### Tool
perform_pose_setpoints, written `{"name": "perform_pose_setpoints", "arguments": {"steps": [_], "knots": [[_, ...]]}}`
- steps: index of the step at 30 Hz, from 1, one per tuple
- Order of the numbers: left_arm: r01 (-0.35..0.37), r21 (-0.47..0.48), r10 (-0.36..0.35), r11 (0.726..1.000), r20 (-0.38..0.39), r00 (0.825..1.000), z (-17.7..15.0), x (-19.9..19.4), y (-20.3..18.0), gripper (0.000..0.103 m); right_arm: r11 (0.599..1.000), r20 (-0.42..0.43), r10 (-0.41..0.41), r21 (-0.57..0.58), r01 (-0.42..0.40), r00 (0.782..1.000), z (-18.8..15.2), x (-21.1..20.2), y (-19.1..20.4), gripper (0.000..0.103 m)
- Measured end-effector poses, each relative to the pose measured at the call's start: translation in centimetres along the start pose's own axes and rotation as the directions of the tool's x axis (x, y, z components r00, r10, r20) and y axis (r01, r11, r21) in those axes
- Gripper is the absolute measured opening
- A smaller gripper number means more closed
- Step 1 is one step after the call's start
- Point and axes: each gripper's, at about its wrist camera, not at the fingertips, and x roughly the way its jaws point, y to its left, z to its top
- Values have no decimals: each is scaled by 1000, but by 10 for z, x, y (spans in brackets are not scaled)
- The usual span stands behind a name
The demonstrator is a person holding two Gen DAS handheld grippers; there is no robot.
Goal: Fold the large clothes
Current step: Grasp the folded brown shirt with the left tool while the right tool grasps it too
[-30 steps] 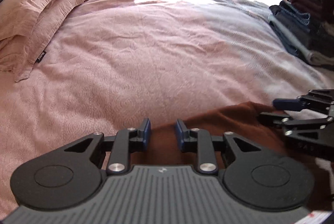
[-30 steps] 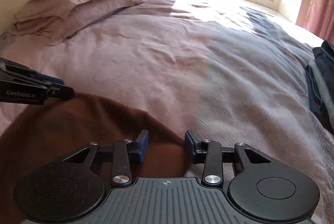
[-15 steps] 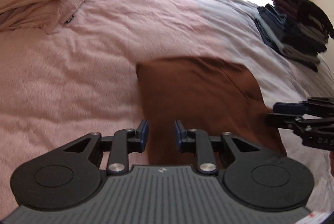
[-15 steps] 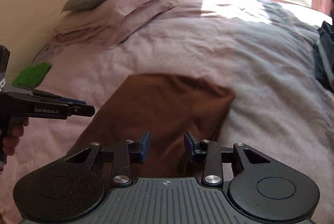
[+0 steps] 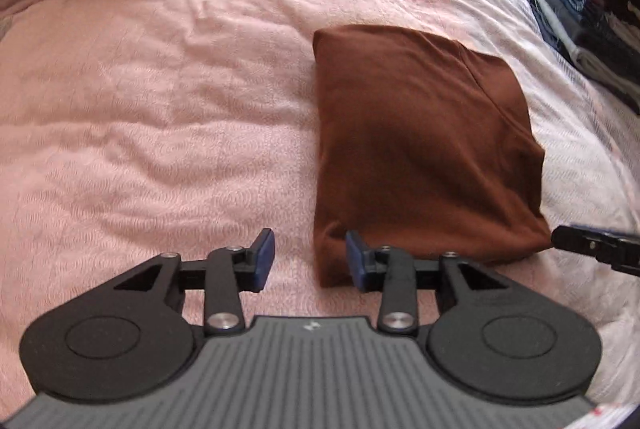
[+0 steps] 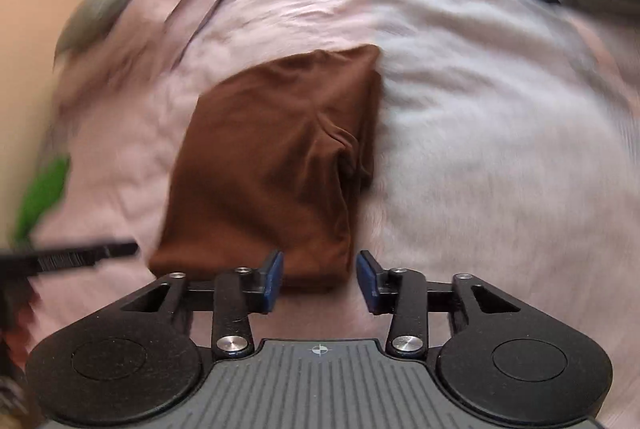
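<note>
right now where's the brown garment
The folded brown garment lies flat on the pink bedspread, just ahead of both open grippers. In the left wrist view it sits right of centre, with the stack of dark folded clothes beyond its right side.

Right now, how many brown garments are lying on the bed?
1. The folded brown garment lies on the pink bedspread, just ahead of both open tools. The dark clothes stack at the right edge may hide others.
</note>
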Motion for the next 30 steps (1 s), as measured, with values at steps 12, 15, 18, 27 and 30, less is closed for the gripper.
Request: {"name": "perform_pose_setpoints", "arguments": {"steps": [12,15,18,27,30], "knots": [[48,13,-47,999,-65,997,-3,15,64,35,552,339,127,756,-351,932,-74,67,-34,45],[51,5,-50,999,-70,996,3,17,84,35,553,377,116,744,-374,919,-69,83,-23,9],[71,10,-70,997,-76,995,9,17,90,35,676,349,63,675,-297,935,-52,68,-16,7],[205,198,-192,958,-86,978,46,22,64,35,914,208,4,397,-88,978,11,10,-18,7],[281,274,-260,920,-111,959,74,33,52,35,869,149,-7,490,-68,989,-9,33,-37,20]]}}
